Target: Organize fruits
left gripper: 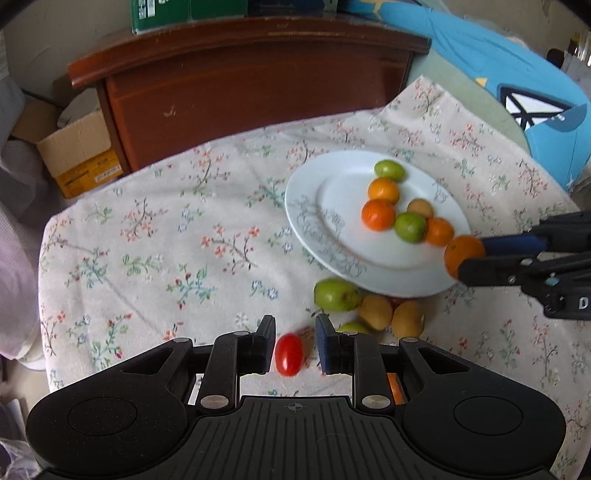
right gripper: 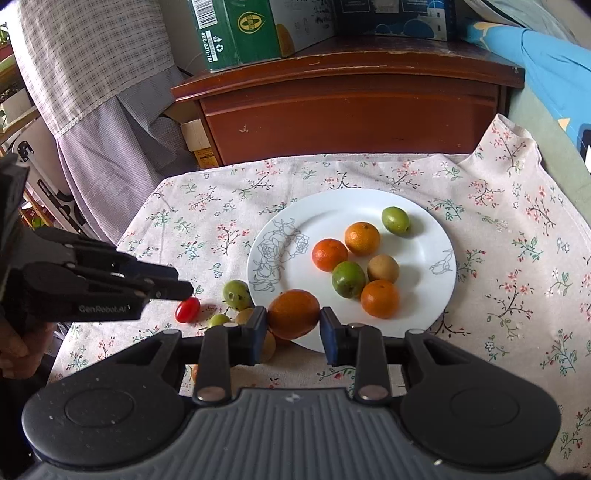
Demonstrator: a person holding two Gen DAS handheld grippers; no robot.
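A white plate (right gripper: 436, 236) on the floral cloth holds several small oranges, green fruits and a brown one. My right gripper (right gripper: 293, 326) is shut on an orange (right gripper: 293, 314) and holds it over the plate's near rim; the orange also shows in the left wrist view (left gripper: 463, 254). My left gripper (left gripper: 294, 343) is open, its fingers on either side of a red cherry tomato (left gripper: 289, 353) lying on the cloth, with gaps on both sides. The tomato also shows in the right wrist view (right gripper: 187, 309). Loose green (left gripper: 336, 294) and brown fruits (left gripper: 376, 312) lie beside the plate.
A dark wooden cabinet (right gripper: 351, 110) stands behind the table with a green carton (right gripper: 236, 33) on top. A cardboard box (left gripper: 74, 155) sits on the floor at the left. A blue cushion (left gripper: 517, 85) lies at the right. A checked curtain (right gripper: 92, 92) hangs at the left.
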